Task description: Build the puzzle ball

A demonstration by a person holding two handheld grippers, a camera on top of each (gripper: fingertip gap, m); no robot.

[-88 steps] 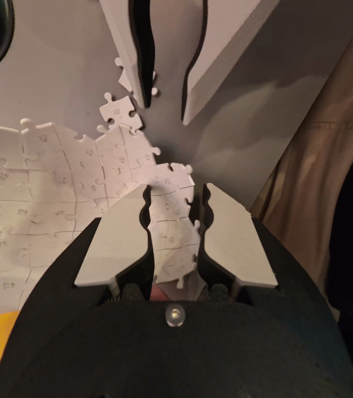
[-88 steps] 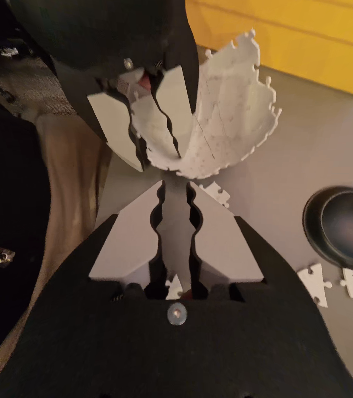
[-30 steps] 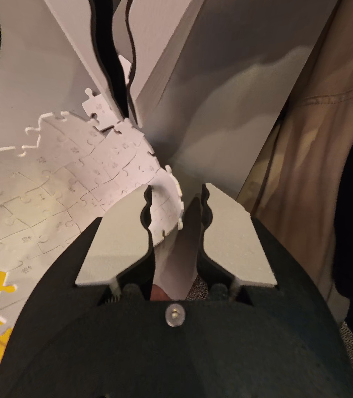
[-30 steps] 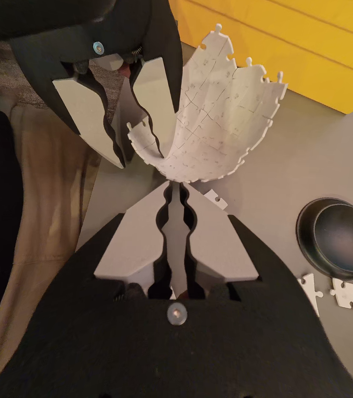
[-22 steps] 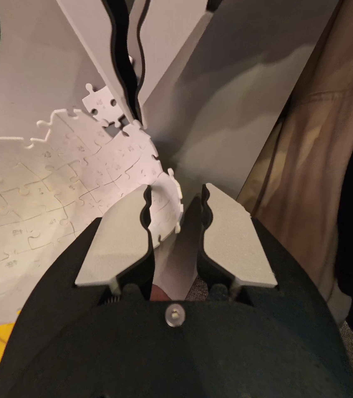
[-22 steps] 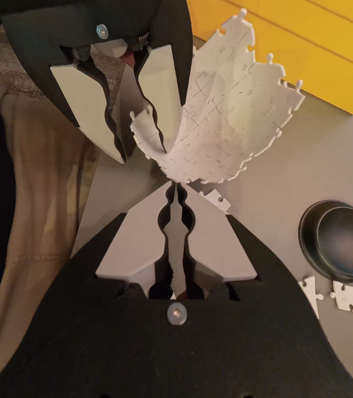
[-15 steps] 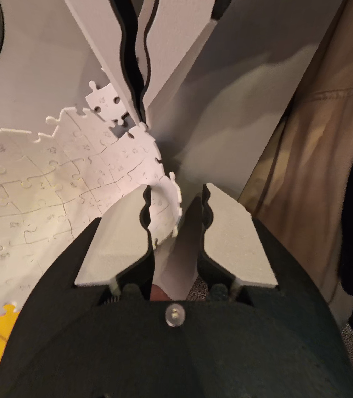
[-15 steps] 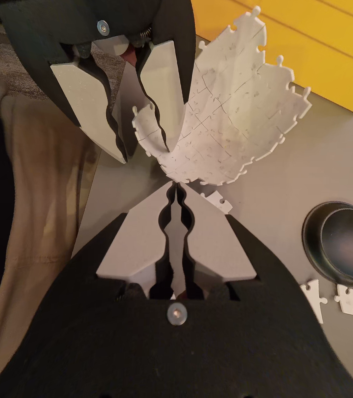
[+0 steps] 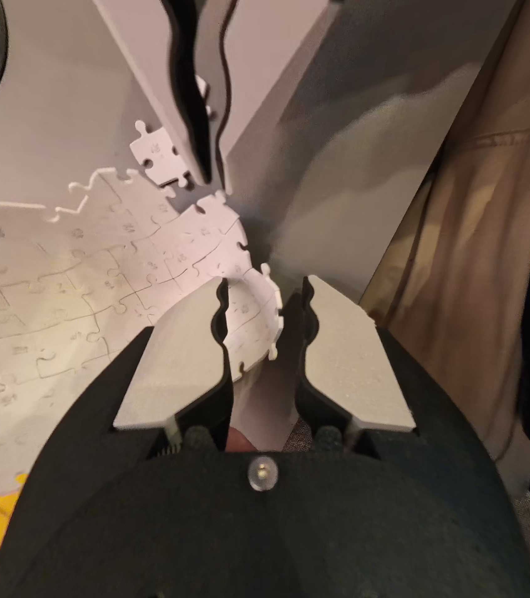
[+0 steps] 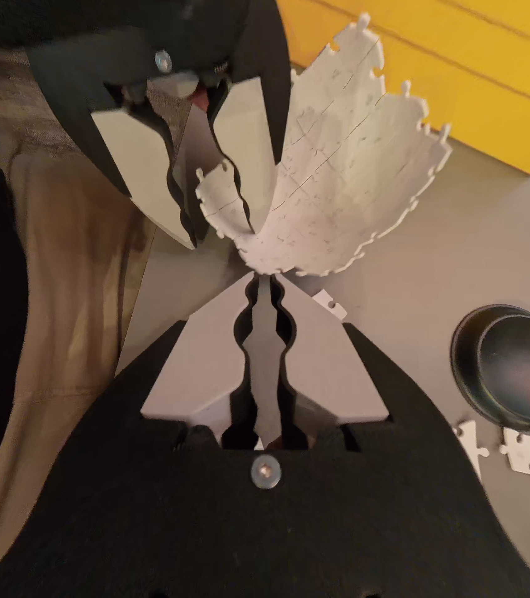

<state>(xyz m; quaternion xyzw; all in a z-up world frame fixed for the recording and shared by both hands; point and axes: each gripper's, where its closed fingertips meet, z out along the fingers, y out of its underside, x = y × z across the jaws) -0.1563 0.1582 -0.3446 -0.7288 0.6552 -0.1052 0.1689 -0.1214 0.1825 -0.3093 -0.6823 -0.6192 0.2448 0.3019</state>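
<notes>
The puzzle ball is a half-built white shell of joined pieces, curved like a bowl, and it also shows in the right wrist view. My left gripper is open. The shell's rim lies between its fingers, against the left one, which is inside the bowl. My right gripper is open by a narrow gap, with grey table showing between the fingers. Its tips touch the shell's lower rim, as the left wrist view also shows. A loose white piece lies on the table beside those tips.
The grey table holds a black round dish at the right. Two loose white pieces lie near it. A yellow surface lies beyond the shell. Beige cloth hangs at the table's left edge. Spacing between my two grippers at the tips: around 6 cm.
The shell has turned and tilted in my left gripper. My right gripper closed down at the shell's lower rim, then widened slightly. The left jaws have kept the same opening.
</notes>
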